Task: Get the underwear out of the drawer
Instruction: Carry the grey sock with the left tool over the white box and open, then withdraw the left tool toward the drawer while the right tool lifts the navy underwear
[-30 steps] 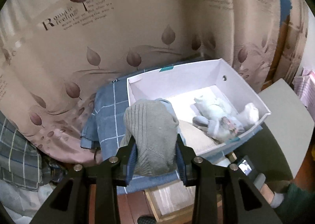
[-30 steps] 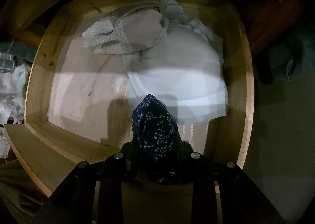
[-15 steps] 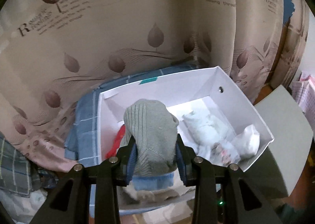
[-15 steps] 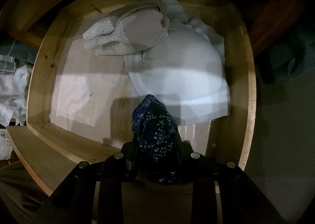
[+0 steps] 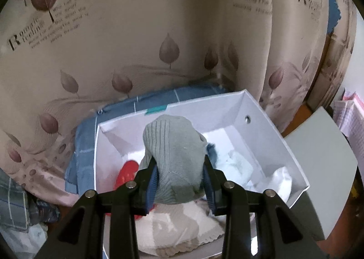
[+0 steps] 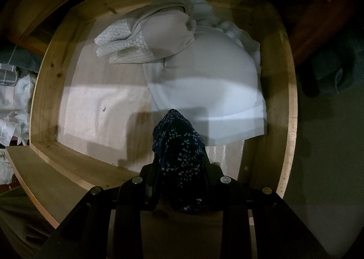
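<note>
Wooden drawer point(image 6: 49, 90) open below my right claw point(image 6: 179, 177), pale folded garments point(image 6: 204, 90) at its far right. White box point(image 5: 268, 131) under my left claw point(image 5: 179, 181), on a blue checked cloth point(image 5: 84, 145). Left claw clamps grey ribbed underwear point(image 5: 175, 152) over the box; right claw clamps dark speckled underwear point(image 6: 179, 145) above the drawer's near edge

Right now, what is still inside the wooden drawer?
A beige honeycomb-print garment and a folded white garment lie in the wooden drawer. Anything beneath them is covered.
</note>
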`<action>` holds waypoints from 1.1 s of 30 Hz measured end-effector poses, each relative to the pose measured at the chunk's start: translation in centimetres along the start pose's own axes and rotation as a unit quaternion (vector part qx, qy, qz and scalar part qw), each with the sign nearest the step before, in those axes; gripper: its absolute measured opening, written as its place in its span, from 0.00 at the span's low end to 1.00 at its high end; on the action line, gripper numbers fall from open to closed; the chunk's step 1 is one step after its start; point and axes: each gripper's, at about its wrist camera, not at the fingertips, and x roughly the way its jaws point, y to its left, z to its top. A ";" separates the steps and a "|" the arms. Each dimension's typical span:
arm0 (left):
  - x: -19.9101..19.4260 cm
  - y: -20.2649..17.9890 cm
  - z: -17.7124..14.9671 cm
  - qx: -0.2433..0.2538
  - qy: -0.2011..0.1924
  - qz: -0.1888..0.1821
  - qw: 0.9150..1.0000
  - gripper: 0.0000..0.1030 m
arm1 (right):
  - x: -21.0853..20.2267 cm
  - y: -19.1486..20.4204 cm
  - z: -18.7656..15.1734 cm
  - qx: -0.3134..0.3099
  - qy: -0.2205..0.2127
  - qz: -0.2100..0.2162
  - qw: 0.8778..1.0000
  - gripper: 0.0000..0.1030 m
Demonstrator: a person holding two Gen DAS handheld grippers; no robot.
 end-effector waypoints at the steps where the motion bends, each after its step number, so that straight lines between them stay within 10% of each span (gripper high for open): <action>1: 0.4 0.1 -0.3 -0.003 0.008 0.002 1.000 0.35 | 0.0 0.0 0.0 0.000 -0.001 0.000 1.000 0.26; 19: 2.6 0.5 -2.0 -0.011 0.048 -0.008 0.999 0.50 | 0.2 0.2 0.0 -0.005 0.001 -0.005 1.000 0.26; 33: -2.4 0.8 -4.9 -0.016 -0.002 0.018 1.000 0.60 | -0.7 -0.2 -0.1 0.000 -0.026 0.001 1.000 0.26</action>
